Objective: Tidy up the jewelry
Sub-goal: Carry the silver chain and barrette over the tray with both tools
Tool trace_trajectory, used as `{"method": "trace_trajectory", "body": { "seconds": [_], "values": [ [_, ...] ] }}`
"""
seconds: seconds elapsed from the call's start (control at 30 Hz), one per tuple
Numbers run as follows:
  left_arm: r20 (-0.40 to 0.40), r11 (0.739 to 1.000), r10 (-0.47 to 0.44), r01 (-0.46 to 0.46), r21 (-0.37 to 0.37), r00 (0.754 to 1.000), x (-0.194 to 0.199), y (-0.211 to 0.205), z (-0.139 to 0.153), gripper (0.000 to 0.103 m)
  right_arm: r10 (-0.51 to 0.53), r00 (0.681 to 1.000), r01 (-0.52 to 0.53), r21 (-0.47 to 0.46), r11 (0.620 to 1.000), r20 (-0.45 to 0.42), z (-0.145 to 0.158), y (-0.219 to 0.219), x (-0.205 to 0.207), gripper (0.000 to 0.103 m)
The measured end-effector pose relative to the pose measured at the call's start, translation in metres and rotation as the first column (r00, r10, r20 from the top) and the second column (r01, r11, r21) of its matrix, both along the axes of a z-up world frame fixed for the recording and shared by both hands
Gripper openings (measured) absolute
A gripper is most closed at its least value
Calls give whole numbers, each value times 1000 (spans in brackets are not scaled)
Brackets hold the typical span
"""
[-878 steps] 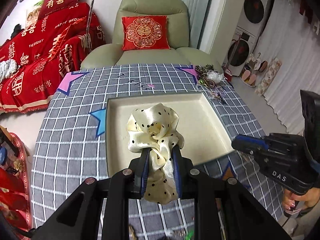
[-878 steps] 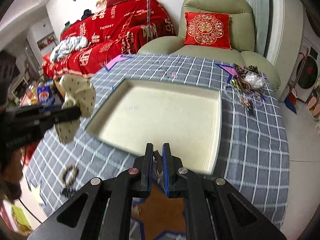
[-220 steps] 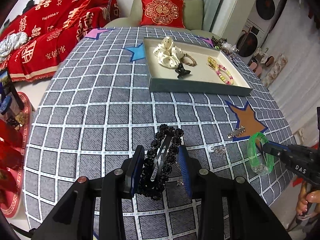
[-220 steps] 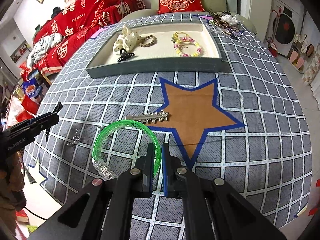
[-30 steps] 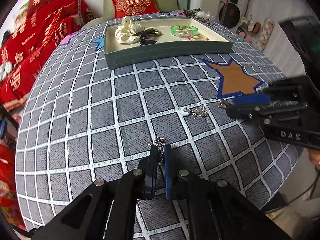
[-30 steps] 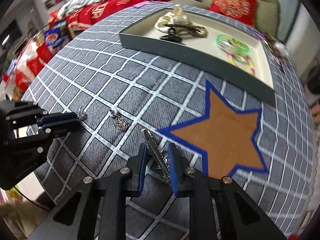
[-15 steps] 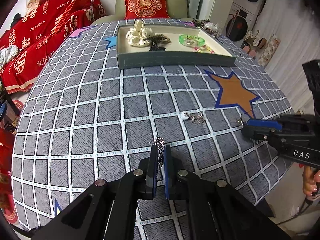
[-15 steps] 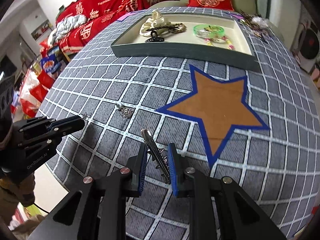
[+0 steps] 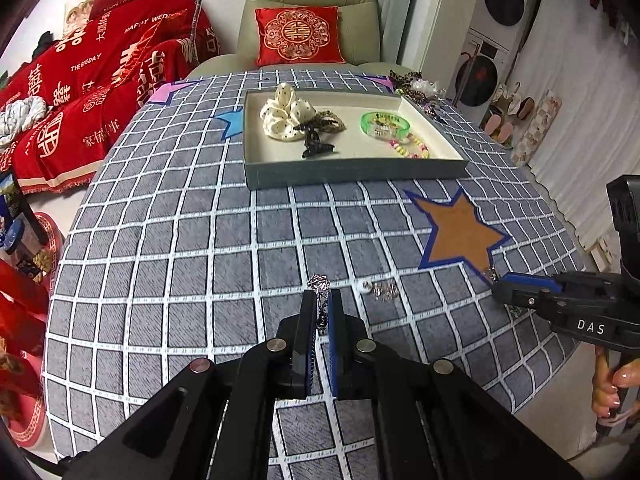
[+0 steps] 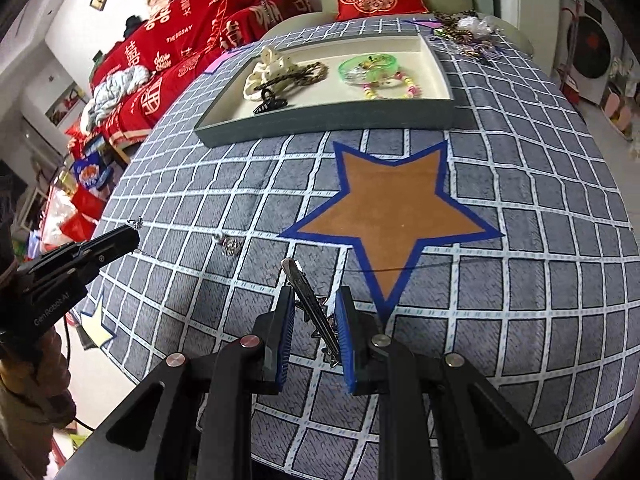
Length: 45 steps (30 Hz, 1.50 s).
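Note:
My left gripper (image 9: 319, 300) is shut on a small silver chain piece (image 9: 319, 283), held a little above the checked tablecloth. My right gripper (image 10: 314, 308) is shut on a long silver hair clip (image 10: 308, 300) that lies slantwise between the blue pads, lifted off the cloth. The same right gripper (image 9: 500, 284) shows at the right of the left wrist view; the left gripper (image 10: 134, 232) shows at the left of the right wrist view. The grey tray (image 9: 352, 170) at the far side holds a cream dotted scrunchie (image 9: 282, 118), a black claw clip (image 9: 314, 148), a green bangle (image 9: 384, 124) and a bead bracelet (image 9: 408, 148).
A small silver earring or pendant (image 9: 378, 288) lies on the cloth between the grippers. A brown star patch (image 10: 390, 208) sits mid-table. A heap of other jewelry (image 10: 464, 34) lies at the far right corner. An armchair and a red-covered sofa stand behind. The table edge is close below both grippers.
Both grippers have lifted with their pieces. The left one rose off the cloth with the chain piece. The right one shifted sideways and rolled, with the hair clip still in it.

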<state>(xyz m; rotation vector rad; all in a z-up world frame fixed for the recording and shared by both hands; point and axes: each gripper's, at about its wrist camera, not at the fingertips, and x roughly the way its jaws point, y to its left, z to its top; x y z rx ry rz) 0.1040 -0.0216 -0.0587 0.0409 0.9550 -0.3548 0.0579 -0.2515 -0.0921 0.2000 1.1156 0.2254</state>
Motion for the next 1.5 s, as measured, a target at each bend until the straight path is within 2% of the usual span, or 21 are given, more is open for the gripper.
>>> {"method": "trace_trajectory", "body": {
  "seconds": [0.53,1.0,1.27,1.5],
  "values": [
    [51,1000,-8,7,16,999,44,-25,29,13,-48,996,46,22,999,69,42,-32,46,23],
    [74,1000,14,-14,-1,997,112,-30,50,13,-64,994,61,31,998,91,65,-48,113,23],
    [46,1000,13,-14,23,999,154,-44,34,13,-67,995,65,27,998,75,60,-44,161,23],
    [-7,998,41,-41,40,999,183,-47,5,13,-63,998,63,30,998,23,32,-36,191,23]
  ]
}}
